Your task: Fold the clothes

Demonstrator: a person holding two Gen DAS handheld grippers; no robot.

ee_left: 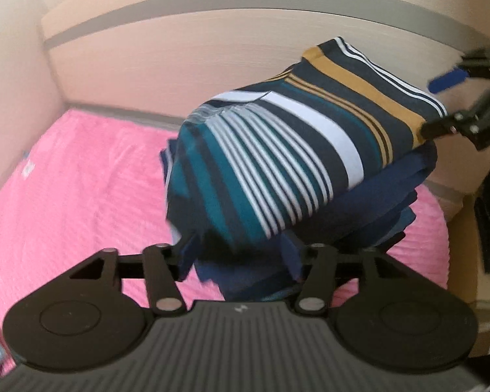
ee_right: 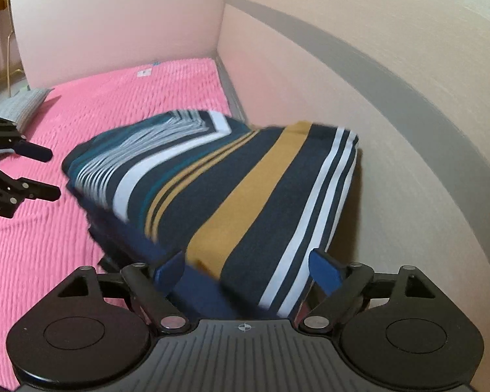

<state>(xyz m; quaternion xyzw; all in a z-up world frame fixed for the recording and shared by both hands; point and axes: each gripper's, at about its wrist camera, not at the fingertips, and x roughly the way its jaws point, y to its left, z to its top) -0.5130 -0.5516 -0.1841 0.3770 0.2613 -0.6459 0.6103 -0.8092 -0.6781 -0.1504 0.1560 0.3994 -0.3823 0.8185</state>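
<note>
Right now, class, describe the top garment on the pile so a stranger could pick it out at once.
Find the pink bedspread by the beige wall. On it sits a pile of folded clothes; the top one is the striped shirt. Its white, teal and mustard stripes set it apart from the plain navy clothes beneath.

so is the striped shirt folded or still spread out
Folded: the striped shirt lies as a compact rectangle atop a stack of dark blue clothes on the pink bedspread.

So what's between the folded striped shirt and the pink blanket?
Folded dark blue clothes lie under the striped shirt, on the pink blanket; the left wrist view shows it best.
</note>
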